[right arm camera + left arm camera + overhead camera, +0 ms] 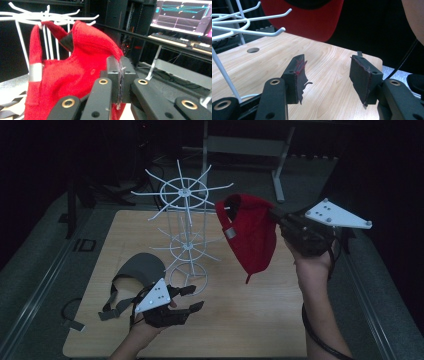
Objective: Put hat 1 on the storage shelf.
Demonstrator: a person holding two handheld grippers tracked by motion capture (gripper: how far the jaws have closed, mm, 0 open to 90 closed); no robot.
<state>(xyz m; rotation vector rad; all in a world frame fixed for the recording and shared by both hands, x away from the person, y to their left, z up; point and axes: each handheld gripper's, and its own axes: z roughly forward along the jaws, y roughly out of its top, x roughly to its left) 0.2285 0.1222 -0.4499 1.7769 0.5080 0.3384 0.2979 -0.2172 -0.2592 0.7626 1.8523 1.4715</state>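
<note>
White wire rack (pixel 186 227) standing on the wooden desk (pixel 240 320), taken as the landmark. To the right of the rack's top ring, the right hand-held gripper (pixel 274 215) has its jaws pressed together on the edge of a red cap (pixel 250 237), which hangs in the air above the desk; the cap's rear strap loop lies against one of the rack's upper prongs, though whether it is hooked over the prong or merely touching cannot be told. A grey clasp shows on the strap. In front of the rack's base, low over the desk, the left hand-held gripper (pixel 192 297) has its jaws partly apart with nothing between them. A grey visor (pixel 140 270) with loose straps lies on the desk left of the base, just beside that gripper. Behind the rack, past the far desk edge, a metal frame (pixel 250 147) stands in darkness; details there are hard to make out. In the right gripper view, the cap hides much of the rack.
</note>
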